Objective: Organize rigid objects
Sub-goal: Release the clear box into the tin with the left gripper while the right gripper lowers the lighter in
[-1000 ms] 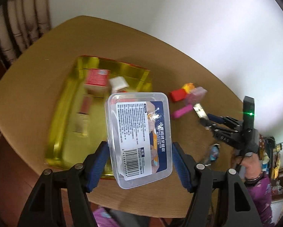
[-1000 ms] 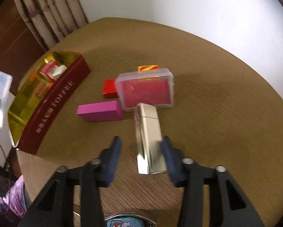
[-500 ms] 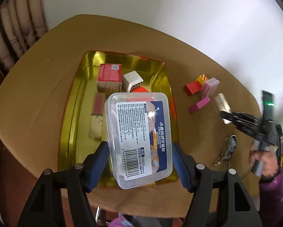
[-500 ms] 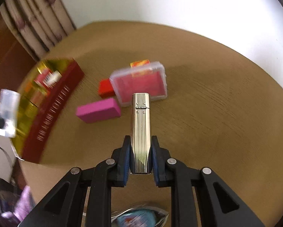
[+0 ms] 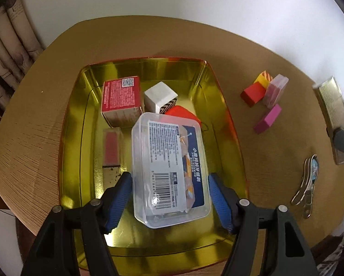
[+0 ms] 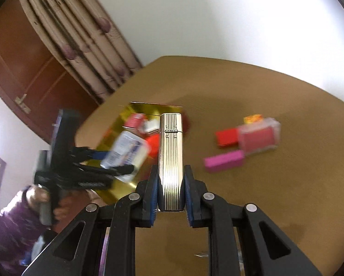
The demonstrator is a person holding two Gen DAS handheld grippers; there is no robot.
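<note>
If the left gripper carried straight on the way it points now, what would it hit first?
Probably the gold tray floor: the left gripper, holding the clear plastic box, points down into it, with the orange piece just ahead. Depth is uncertain.

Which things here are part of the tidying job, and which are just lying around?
Part of the job:
gold tin tray
clear plastic box, held by the left gripper
ribbed metal lighter, held by the right gripper
pink block
red block

Lying about:
keys
curtain
</note>
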